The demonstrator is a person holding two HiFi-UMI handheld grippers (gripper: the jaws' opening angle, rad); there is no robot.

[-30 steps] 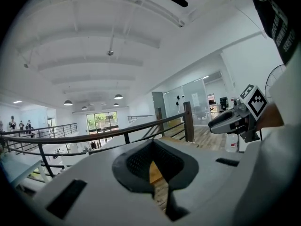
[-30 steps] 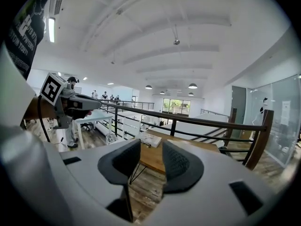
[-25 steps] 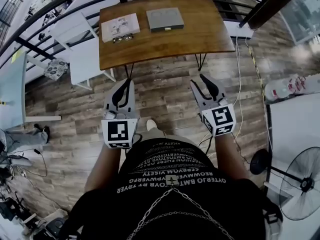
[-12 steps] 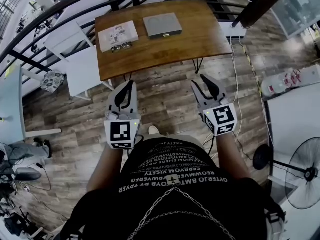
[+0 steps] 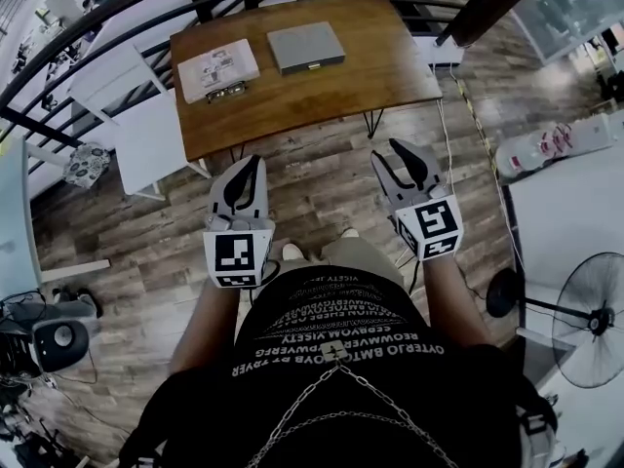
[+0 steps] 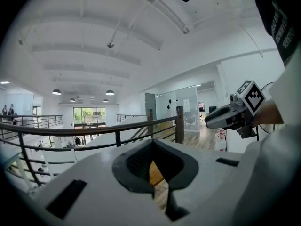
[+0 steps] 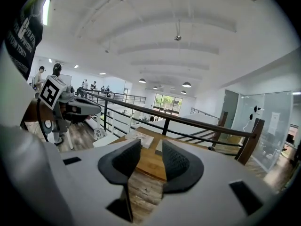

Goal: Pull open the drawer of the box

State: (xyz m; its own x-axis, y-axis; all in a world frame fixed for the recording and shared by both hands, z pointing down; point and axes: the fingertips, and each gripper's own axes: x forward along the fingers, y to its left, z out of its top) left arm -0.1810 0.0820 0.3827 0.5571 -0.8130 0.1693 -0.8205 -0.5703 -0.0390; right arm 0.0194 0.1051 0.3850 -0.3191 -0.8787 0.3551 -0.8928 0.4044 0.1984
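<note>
Box point(image 5: 305, 47) on table point(image 5: 322, 91), far side; booklet point(image 5: 216, 66) just left of it

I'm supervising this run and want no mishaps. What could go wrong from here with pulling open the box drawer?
1. The grey box seems to lie loose on the table; a pull on its drawer may drag the whole box unless it is braced.
2. The glasses and white booklet lie beside the box; a bracing left gripper could knock them.
3. The left gripper's jaws are together, the right gripper's apart; only the right looks ready to grasp.
</note>
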